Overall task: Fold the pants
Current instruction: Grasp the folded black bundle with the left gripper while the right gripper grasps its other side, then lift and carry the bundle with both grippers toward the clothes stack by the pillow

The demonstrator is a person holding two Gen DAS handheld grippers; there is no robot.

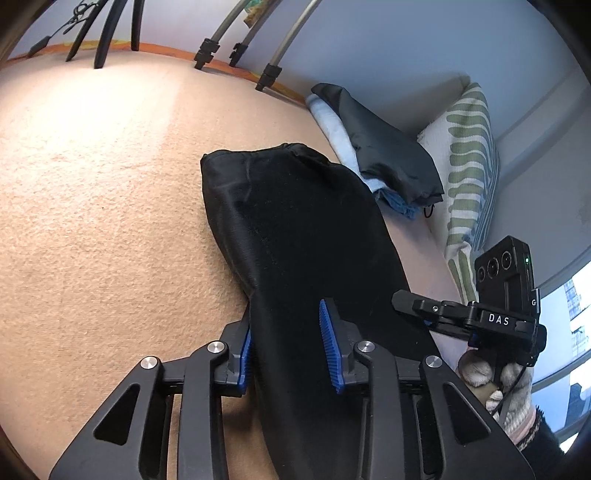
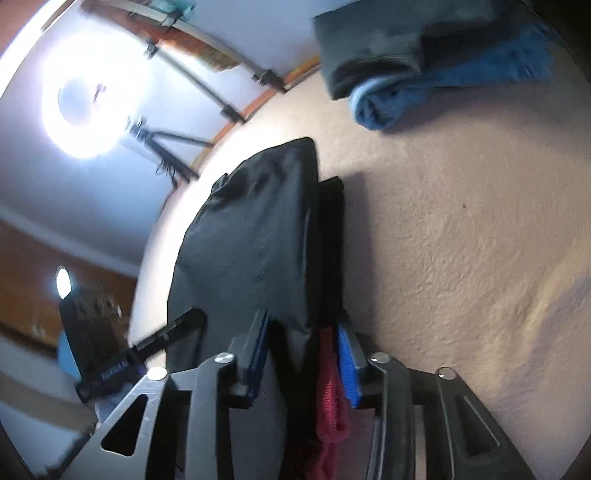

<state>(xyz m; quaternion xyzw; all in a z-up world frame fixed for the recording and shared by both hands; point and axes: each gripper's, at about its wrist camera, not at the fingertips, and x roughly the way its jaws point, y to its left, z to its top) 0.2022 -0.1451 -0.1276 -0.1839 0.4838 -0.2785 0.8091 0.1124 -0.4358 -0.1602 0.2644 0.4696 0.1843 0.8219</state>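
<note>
Black pants (image 1: pixel 303 236) lie lengthwise on a tan bed surface (image 1: pixel 92 184), folded into a long strip. My left gripper (image 1: pixel 288 347) holds the near end of the pants between its blue pads. My right gripper (image 2: pixel 303 350) is closed on the pants (image 2: pixel 251 236) and a red fabric piece (image 2: pixel 328 398) at their near end. The right gripper also shows in the left wrist view (image 1: pixel 406 297) at the pants' right edge. The left gripper shows blurred in the right wrist view (image 2: pixel 192 317).
A stack of folded clothes (image 1: pixel 373 155), dark grey over light blue, sits at the far right by a striped green pillow (image 1: pixel 469 177). It also shows in the right wrist view (image 2: pixel 406 62). Tripod legs (image 1: pixel 107 33) and metal poles (image 1: pixel 236 33) stand at the bed's far edge.
</note>
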